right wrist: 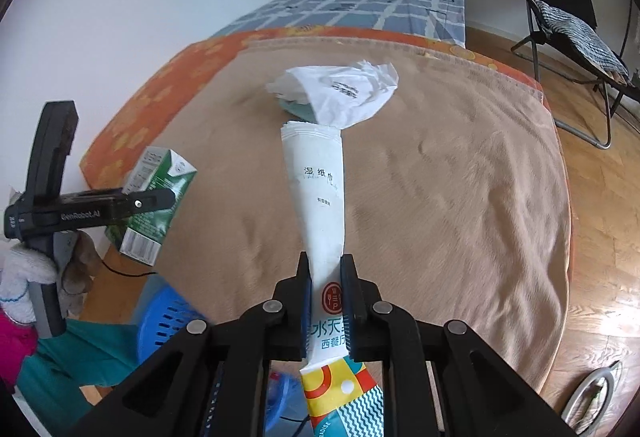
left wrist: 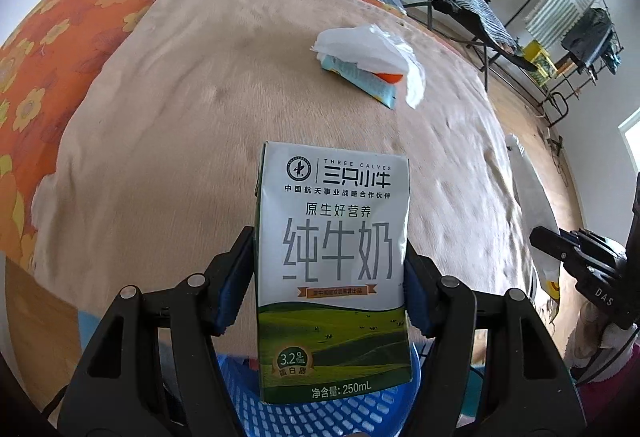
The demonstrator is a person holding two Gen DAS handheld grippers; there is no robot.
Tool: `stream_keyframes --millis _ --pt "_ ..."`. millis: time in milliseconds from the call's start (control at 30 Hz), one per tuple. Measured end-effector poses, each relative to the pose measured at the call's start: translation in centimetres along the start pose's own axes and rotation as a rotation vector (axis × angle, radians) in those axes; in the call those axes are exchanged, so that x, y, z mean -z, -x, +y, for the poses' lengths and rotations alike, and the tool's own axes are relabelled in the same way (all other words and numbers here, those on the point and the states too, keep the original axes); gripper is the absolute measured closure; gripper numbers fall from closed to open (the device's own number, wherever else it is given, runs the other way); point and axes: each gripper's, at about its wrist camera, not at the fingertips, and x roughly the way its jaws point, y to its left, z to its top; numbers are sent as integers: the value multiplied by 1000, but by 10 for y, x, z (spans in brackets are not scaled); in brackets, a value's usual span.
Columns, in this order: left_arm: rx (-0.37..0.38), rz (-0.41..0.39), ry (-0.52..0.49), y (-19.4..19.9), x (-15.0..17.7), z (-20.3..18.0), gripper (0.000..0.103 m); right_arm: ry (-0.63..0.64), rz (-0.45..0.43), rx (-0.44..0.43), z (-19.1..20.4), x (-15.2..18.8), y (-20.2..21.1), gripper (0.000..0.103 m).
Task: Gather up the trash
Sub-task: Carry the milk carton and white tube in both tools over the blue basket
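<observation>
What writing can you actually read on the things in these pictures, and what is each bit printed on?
Milk carton: "THREE CALVES", "三只小牛", "纯牛奶", "3.2g", "净含量: 250mL".
Wet-wipe packet: "湿纸巾", "西餐厅"; smaller print unreadable.
Left hand-held gripper: "GenRobot.AI".
Right hand-held gripper: "DAS".
Crumpled white wrapper: print too blurred.

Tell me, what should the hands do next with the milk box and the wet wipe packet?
Probably drop them in the blue basket. The left gripper pinches the milk carton just above it, and the right gripper pinches the wet wipe packet beside it. More trash waits on the blanket.
</observation>
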Motion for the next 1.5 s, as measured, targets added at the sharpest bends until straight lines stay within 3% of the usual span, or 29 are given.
stream_keyframes --millis 467,867,1500 --pt "33 33 -61 30 74 4 35 18 -34 -108 47 52 22 92" --pt "39 102 -33 26 133 17 35 61 59 -165 79 97 -3 92" --pt "1 177 -34 10 165 21 35 118 168 -184 108 123 -39 91"
